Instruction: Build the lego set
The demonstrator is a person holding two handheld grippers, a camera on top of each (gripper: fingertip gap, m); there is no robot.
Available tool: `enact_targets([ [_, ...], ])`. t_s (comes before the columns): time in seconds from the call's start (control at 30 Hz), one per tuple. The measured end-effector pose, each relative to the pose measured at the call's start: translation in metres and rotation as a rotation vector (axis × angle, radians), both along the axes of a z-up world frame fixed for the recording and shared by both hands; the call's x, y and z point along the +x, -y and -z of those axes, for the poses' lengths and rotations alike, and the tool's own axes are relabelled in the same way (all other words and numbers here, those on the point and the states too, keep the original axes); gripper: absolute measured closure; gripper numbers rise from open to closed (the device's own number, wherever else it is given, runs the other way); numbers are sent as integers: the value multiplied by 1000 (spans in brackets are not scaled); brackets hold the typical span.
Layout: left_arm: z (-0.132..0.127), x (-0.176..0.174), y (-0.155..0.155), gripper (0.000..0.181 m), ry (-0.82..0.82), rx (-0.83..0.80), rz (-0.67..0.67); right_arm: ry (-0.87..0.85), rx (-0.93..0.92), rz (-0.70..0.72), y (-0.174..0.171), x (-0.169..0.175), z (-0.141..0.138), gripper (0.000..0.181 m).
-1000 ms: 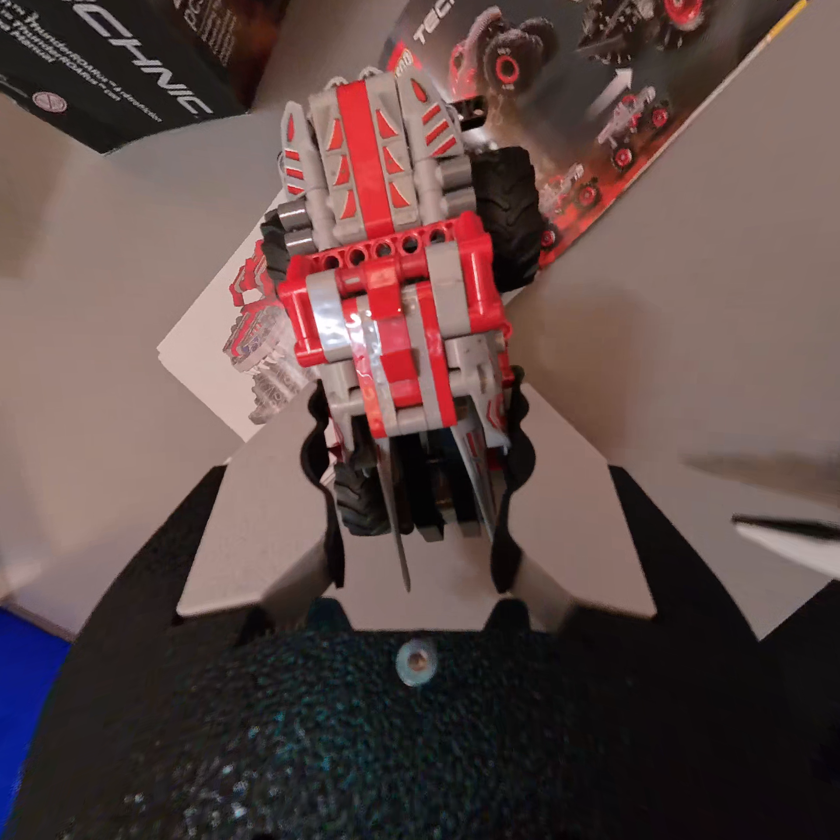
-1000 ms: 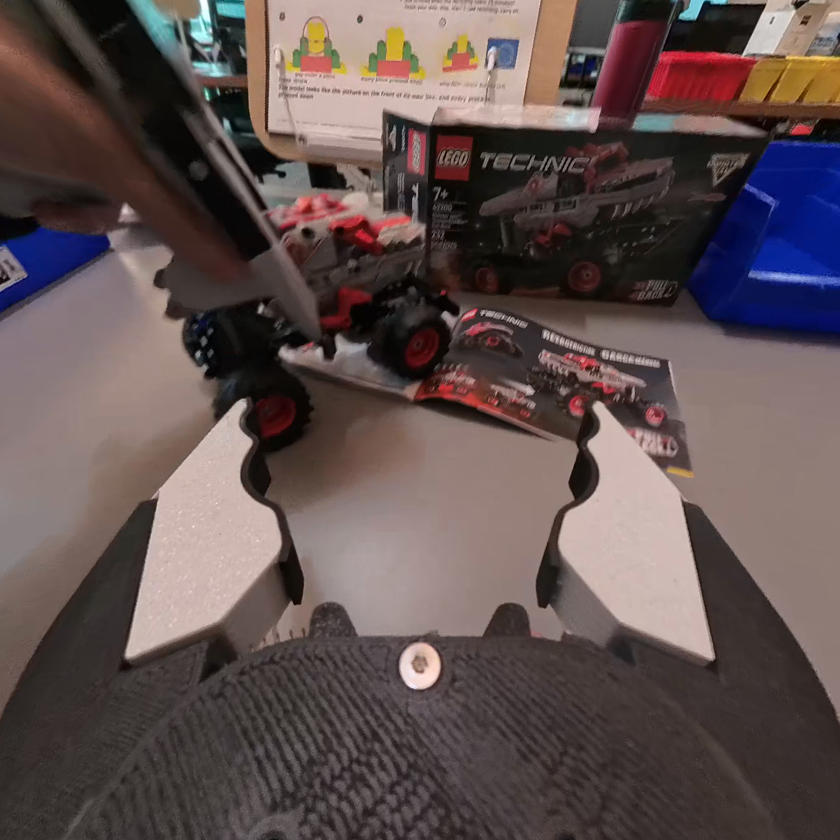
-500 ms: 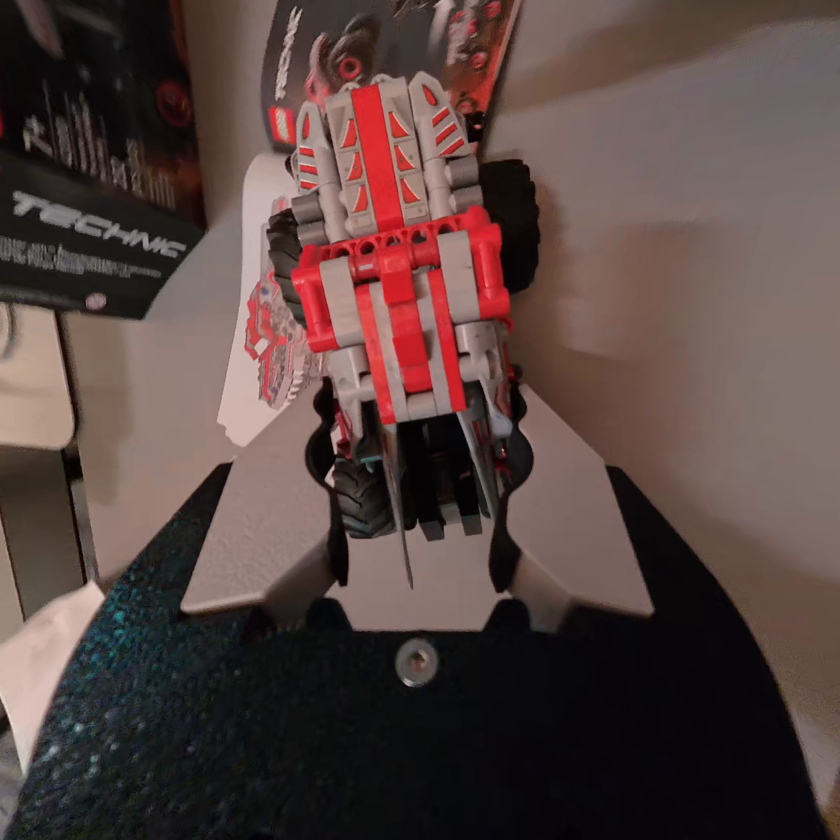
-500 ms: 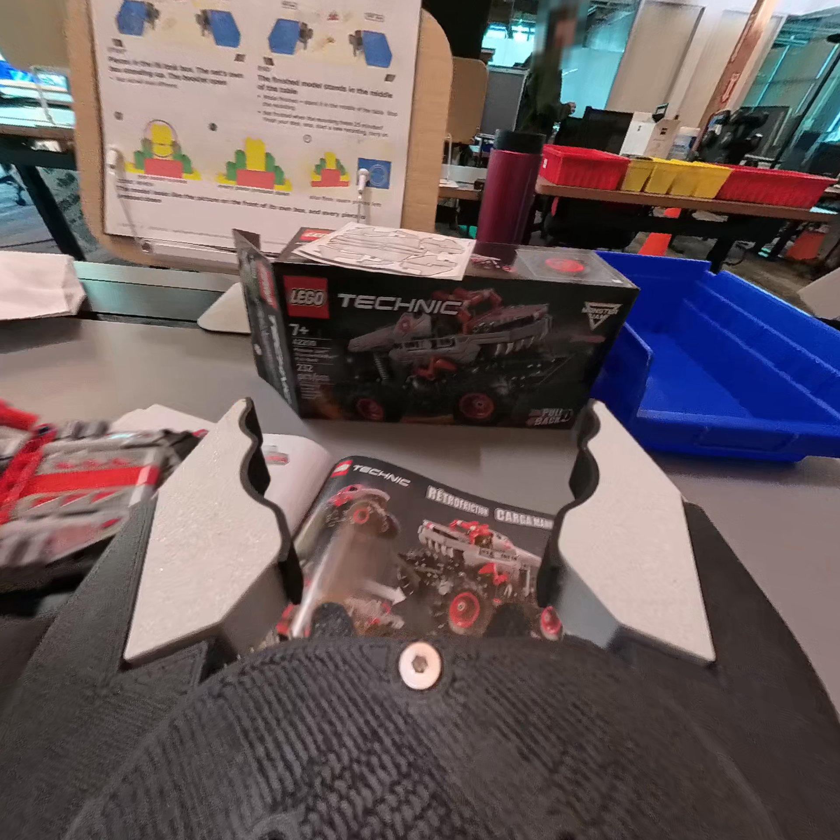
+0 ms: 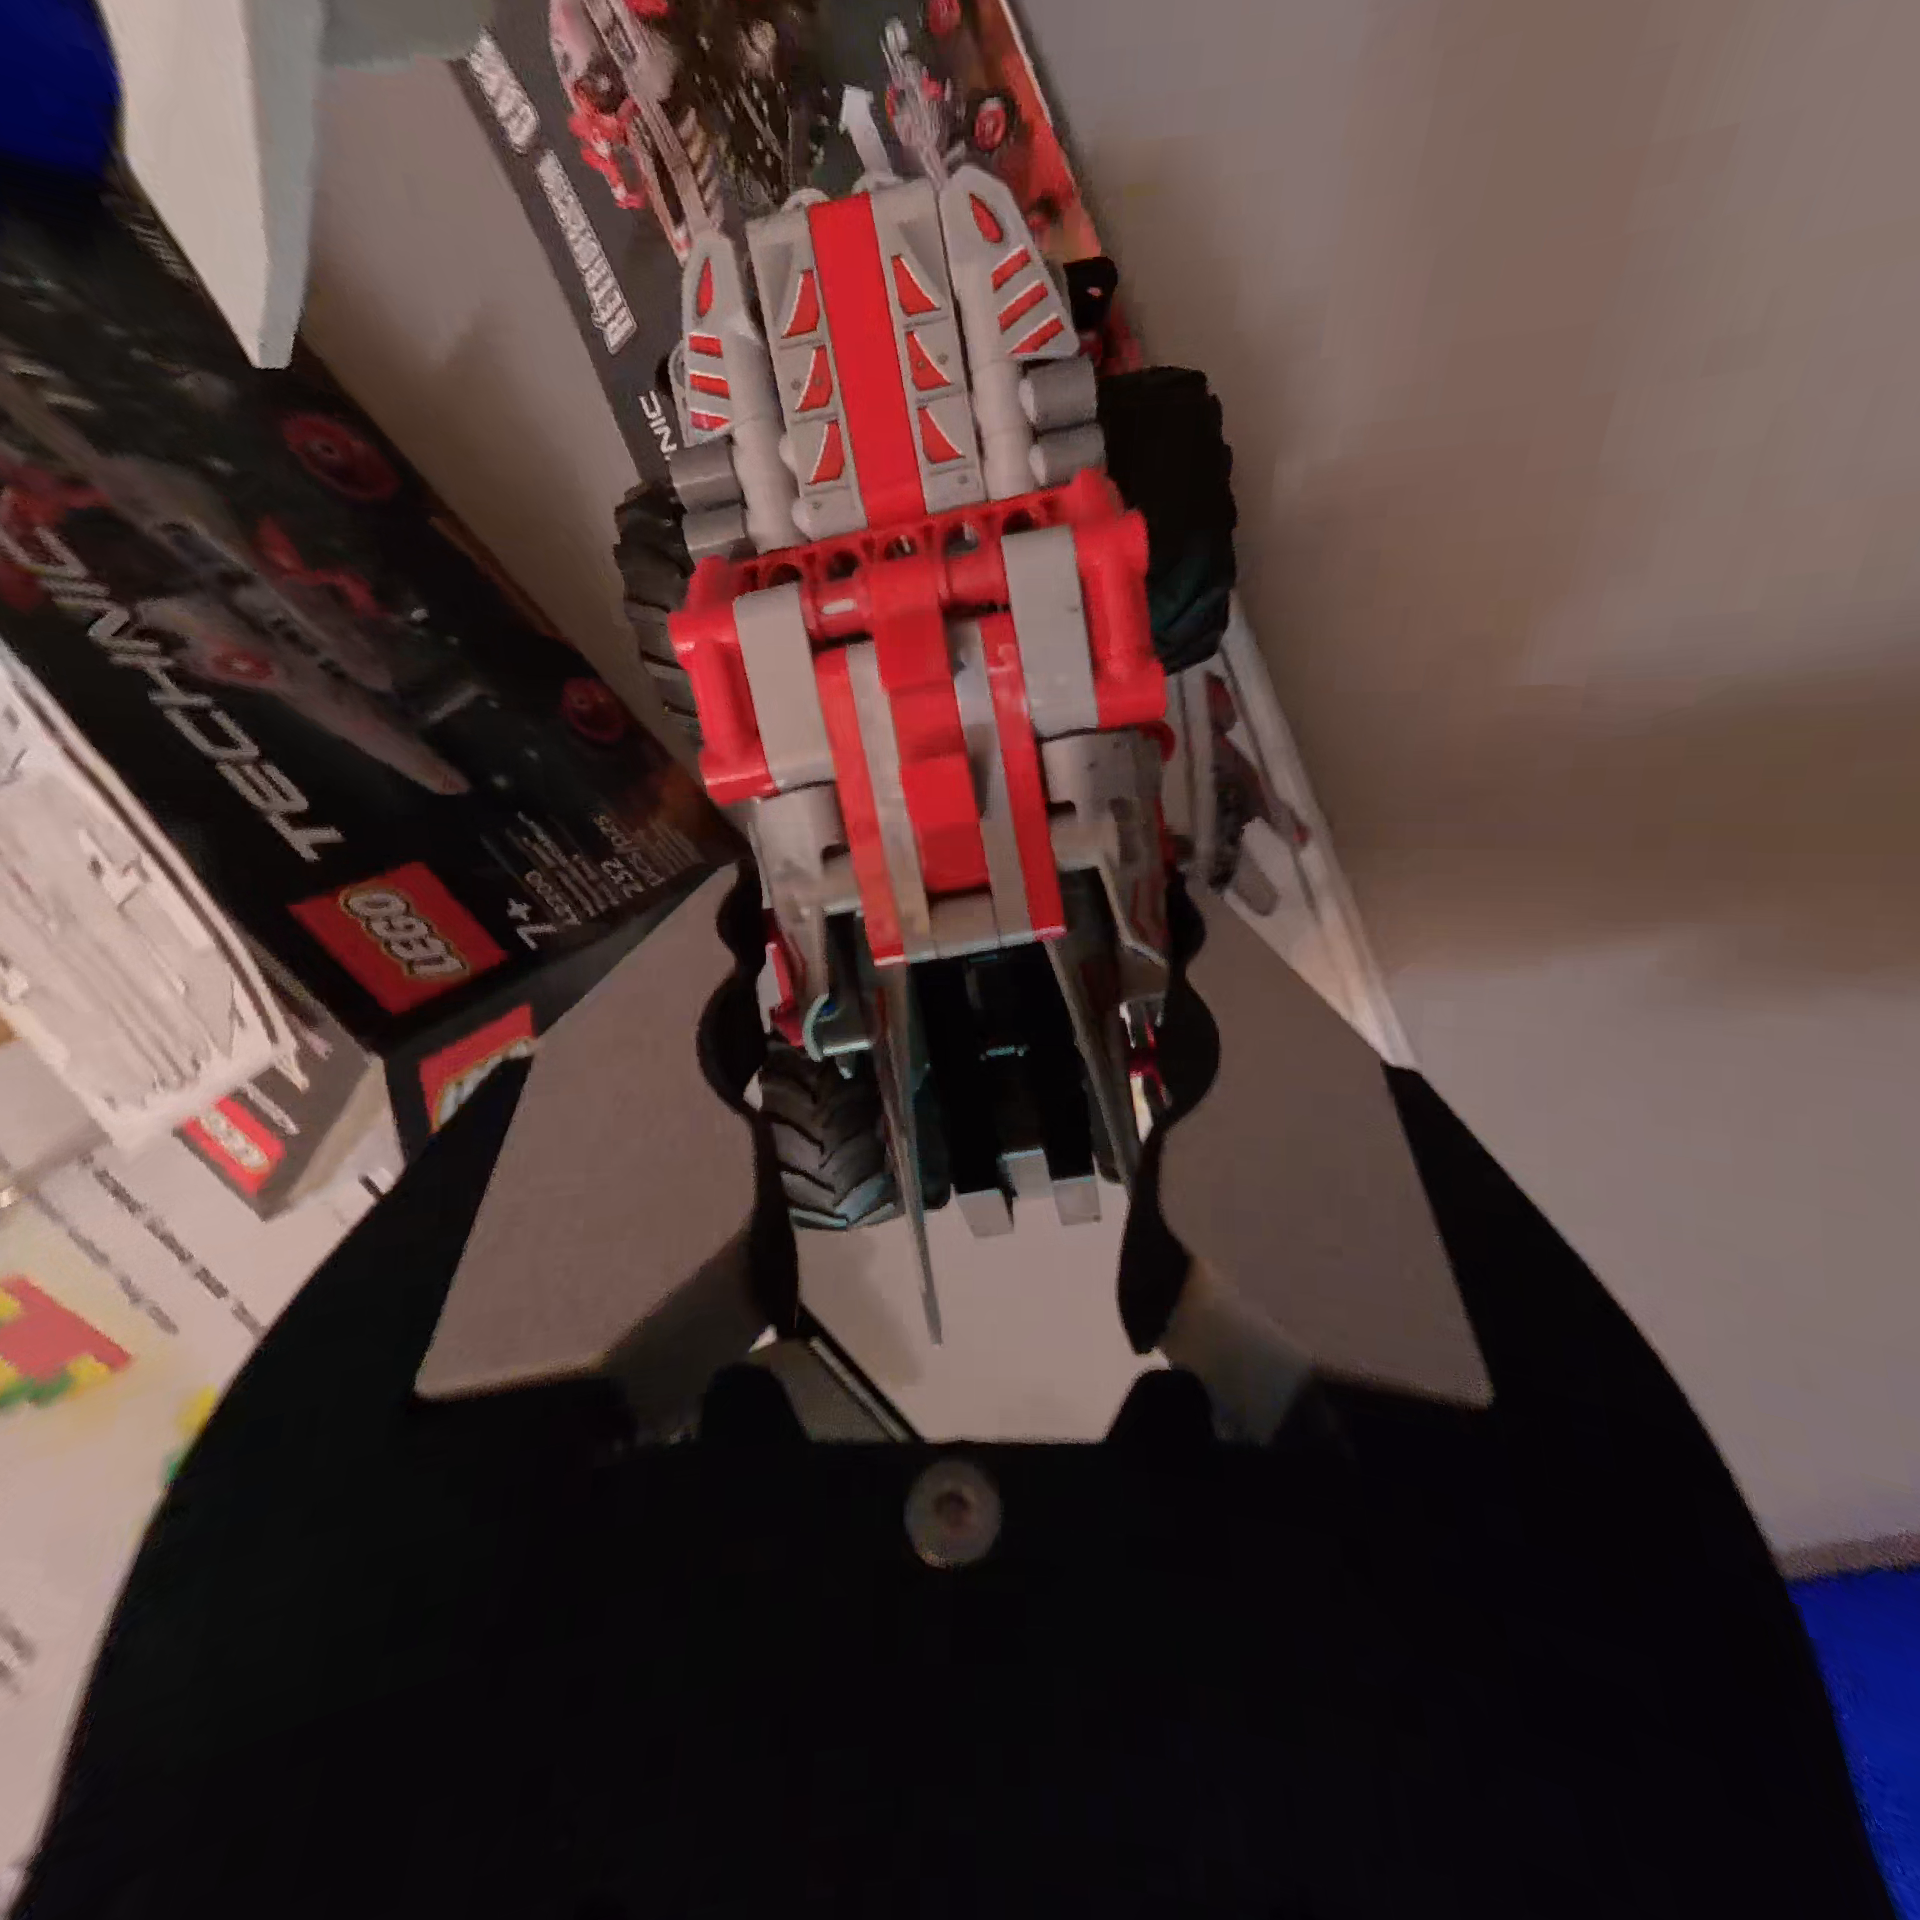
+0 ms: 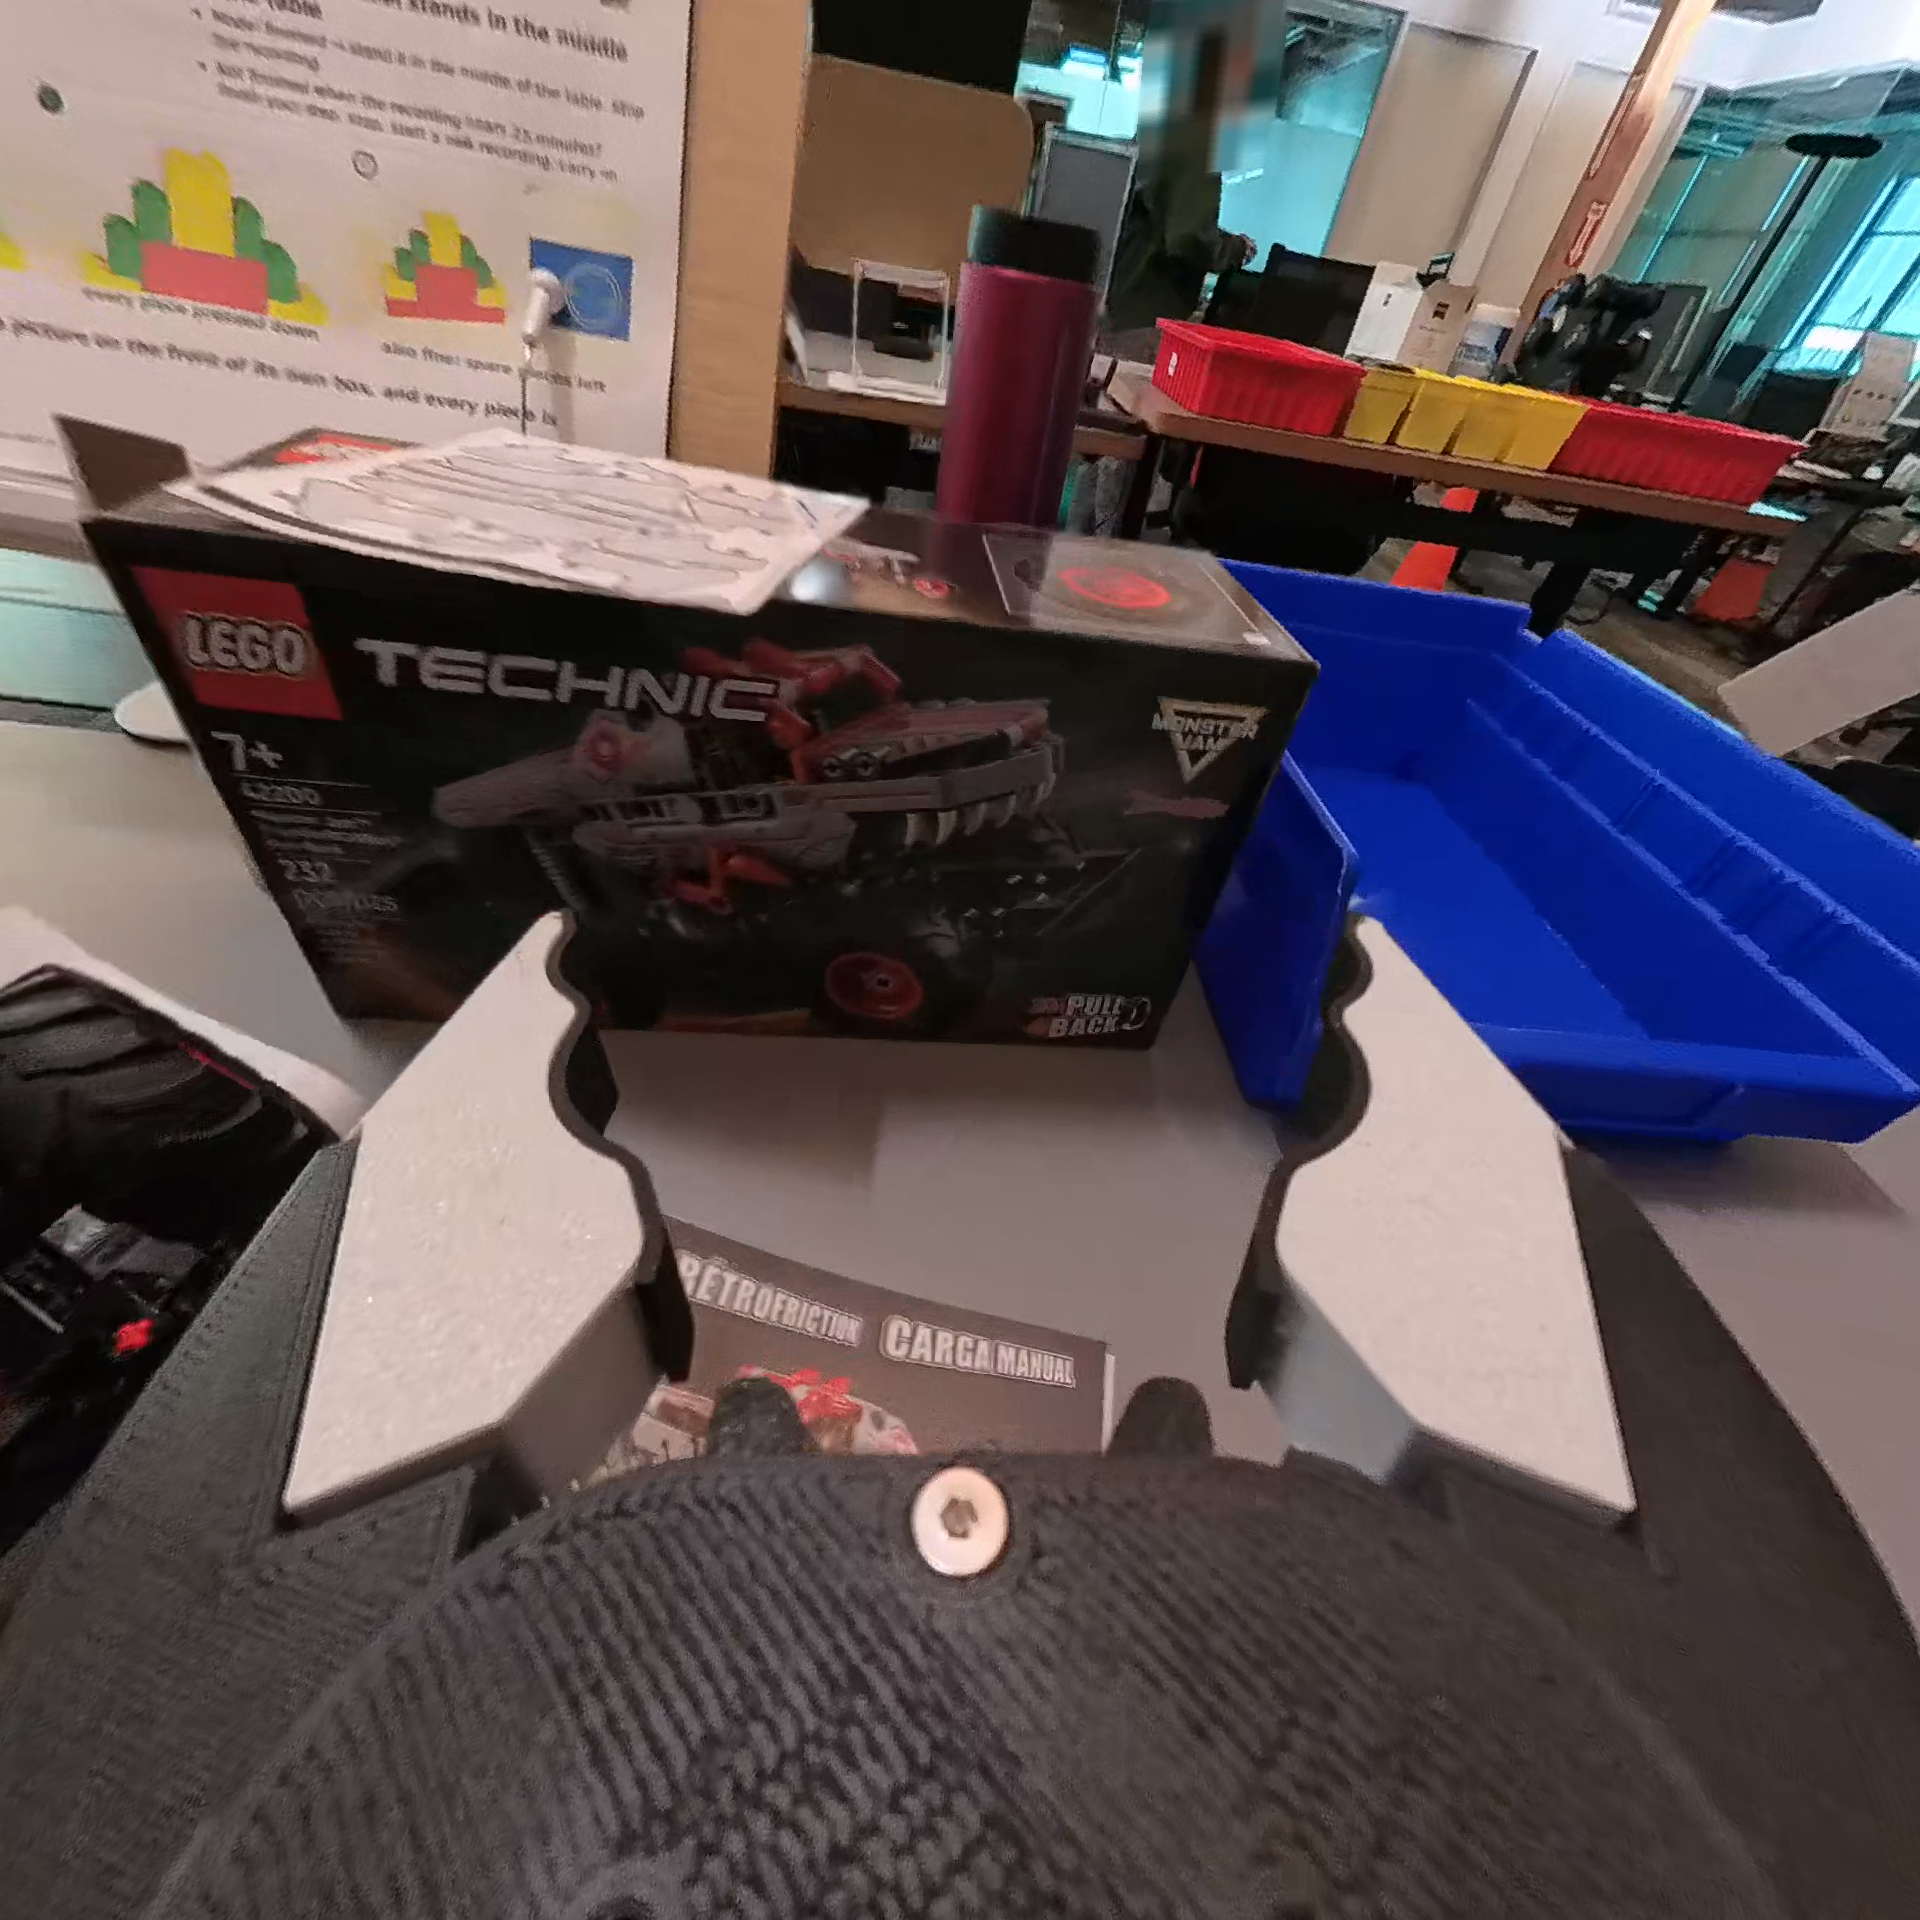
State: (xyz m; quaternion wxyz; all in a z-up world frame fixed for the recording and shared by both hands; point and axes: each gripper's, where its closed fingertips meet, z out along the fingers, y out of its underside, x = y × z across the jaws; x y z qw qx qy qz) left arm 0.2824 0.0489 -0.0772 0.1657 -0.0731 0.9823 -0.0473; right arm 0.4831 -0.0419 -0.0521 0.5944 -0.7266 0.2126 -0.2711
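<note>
My left gripper (image 5: 951,1029) is shut on the rear of a red and grey lego monster truck (image 5: 914,644) with black tyres and holds it nose away from the camera, over the instruction booklet (image 5: 831,125). My right gripper (image 6: 956,1091) is open and empty, low over the grey table, with the booklet (image 6: 935,1351) under its jaws. One black truck tyre (image 6: 114,1101) shows at the left edge of the right wrist view. The black set box (image 6: 727,790) stands just beyond the right gripper and also shows in the left wrist view (image 5: 260,675).
A white sticker sheet (image 6: 540,530) lies on top of the box. A blue bin (image 6: 1621,894) sits to the right of the box. A poster board (image 6: 343,208) and a maroon bottle (image 6: 1018,374) stand behind. More tables with red and yellow bins are farther back.
My left gripper has swung round with the truck, so the box and booklet now sit at its left. My right gripper has moved forward, closer to the box.
</note>
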Motion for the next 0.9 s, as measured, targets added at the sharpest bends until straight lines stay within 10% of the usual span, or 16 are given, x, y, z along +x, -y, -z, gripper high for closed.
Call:
enact_targets([
  [0.27,-3,38,41,108,-64,32,217,-59,-35,-81,36,11,13,46],
  [0.57,12,115,130,113,-10,166,519,-96,111,-616,109,-77,-25,77],
  [0.73,22,122,151,115,-50,113,440,-115,-253,-763,104,-98,4,84],
  [0.9,-33,117,142,118,122,-113,165,-205,-392,-729,72,-101,5,96],
])
